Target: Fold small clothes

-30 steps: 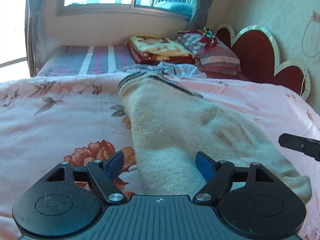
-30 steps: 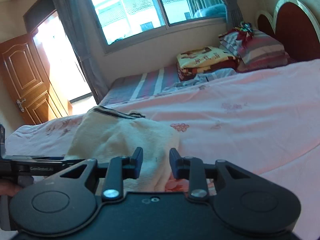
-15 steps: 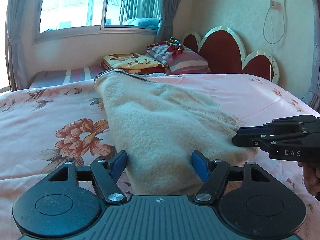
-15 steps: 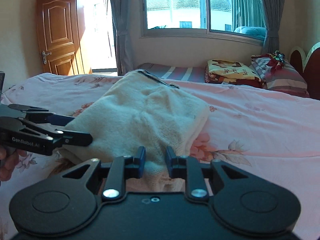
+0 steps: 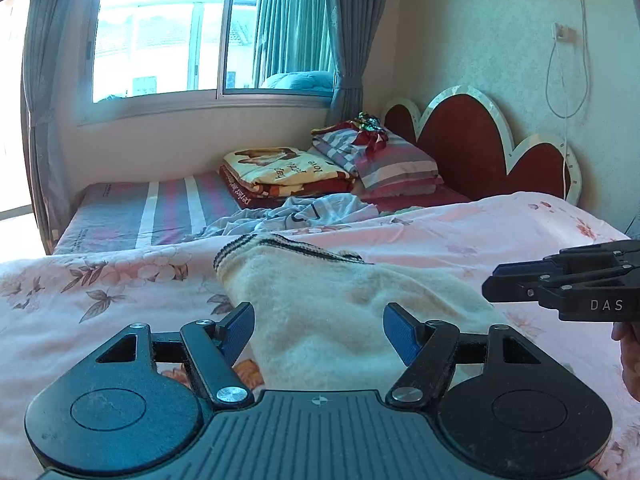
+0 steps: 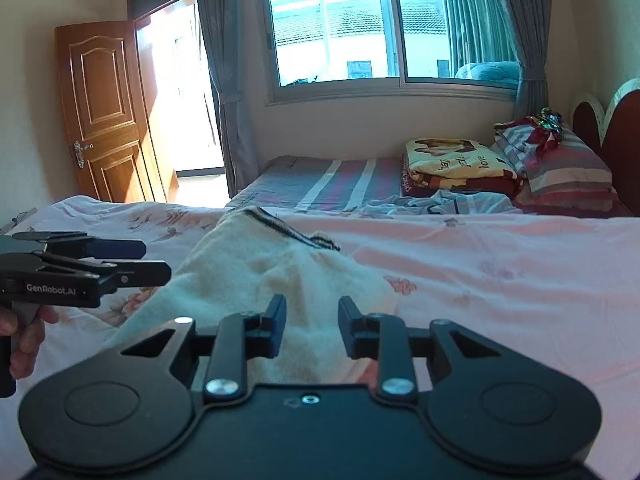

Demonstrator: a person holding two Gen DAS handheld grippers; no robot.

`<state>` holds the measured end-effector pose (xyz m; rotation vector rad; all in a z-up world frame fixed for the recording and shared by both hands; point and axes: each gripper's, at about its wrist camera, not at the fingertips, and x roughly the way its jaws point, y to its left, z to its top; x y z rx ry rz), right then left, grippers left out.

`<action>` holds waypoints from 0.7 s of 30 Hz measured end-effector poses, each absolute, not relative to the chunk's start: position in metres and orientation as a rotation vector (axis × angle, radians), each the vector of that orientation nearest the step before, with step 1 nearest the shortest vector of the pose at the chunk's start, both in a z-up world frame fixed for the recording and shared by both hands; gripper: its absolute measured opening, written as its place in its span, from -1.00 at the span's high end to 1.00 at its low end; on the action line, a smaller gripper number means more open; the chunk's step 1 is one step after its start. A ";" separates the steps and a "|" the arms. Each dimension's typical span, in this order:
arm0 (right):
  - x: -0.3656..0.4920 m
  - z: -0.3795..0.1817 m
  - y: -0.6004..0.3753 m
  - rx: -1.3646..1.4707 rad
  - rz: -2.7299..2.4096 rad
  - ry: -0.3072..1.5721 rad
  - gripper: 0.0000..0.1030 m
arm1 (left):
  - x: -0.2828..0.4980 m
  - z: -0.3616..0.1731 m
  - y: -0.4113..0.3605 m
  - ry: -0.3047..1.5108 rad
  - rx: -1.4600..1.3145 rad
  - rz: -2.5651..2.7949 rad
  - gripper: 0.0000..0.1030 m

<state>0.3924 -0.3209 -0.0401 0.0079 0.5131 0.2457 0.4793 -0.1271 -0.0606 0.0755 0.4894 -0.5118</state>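
The cream knitted garment lies lengthwise on the pink floral bedspread, its near end just in front of both grippers and its dark-striped ribbed hem at the far end. It looks thick, fuzzy and soft, with a faint yellowish patch near the middle and gentle lumps where the layers do not sit flat; it seems already doubled along its length, though the layers cannot be counted.

The left gripper hovers over the near end with its blue pads spread wide, straddling the cloth without pressing it. The right gripper sits beside it, nearer the garment's right edge, its jaws narrowly apart and just now opening a little further; cloth shows in the gap, but the pads do not pinch it.

The step in hand appears to be taking the near end for the next fold. To do it well, each claw should bite one near corner, catching every layer, then both should lift evenly and carry the end toward the striped hem so the edges line up. Such plush knit will likely slip and bunch, so a deep bite helps.

Farther off lie a crumpled pale blue cloth, folded blankets and striped pillows under the window.
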 end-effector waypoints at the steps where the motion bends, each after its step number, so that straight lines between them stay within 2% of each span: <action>1: 0.406 -0.043 -0.318 0.002 0.255 0.522 0.48 | 0.488 -0.061 -0.132 0.492 0.073 -0.526 -0.37; 5: 0.445 -0.057 -0.310 -0.037 0.244 0.610 0.59 | 0.512 -0.073 -0.150 0.554 0.076 -0.589 -0.37; 8: 0.458 -0.073 -0.312 -0.051 0.239 0.698 0.59 | 0.527 -0.094 -0.158 0.656 0.055 -0.602 -0.38; 11: 0.455 -0.077 -0.318 -0.035 0.247 0.697 0.54 | 0.524 -0.096 -0.154 0.646 0.032 -0.598 -0.38; 12: 0.451 -0.073 -0.321 -0.019 0.243 0.693 0.50 | 0.519 -0.093 -0.150 0.630 0.022 -0.592 -0.38; 14: 0.439 -0.061 -0.336 0.054 0.224 0.651 0.18 | 0.510 -0.088 -0.135 0.614 -0.008 -0.586 -0.38; 15: 0.433 -0.058 -0.346 0.103 0.226 0.643 -0.19 | 0.505 -0.088 -0.128 0.621 -0.016 -0.578 -0.38; 16: 0.426 -0.057 -0.360 0.175 0.239 0.654 -0.38 | 0.502 -0.088 -0.117 0.638 -0.028 -0.567 -0.38; 18: 0.419 -0.062 -0.387 0.302 0.256 0.706 -0.36 | 0.499 -0.090 -0.101 0.681 -0.072 -0.567 -0.44; 19: 0.417 -0.067 -0.397 0.357 0.262 0.733 -0.37 | 0.499 -0.092 -0.092 0.707 -0.121 -0.566 -0.56; 21: 0.414 -0.079 -0.419 0.514 0.294 0.792 -0.37 | 0.499 -0.096 -0.081 0.757 -0.211 -0.573 -0.58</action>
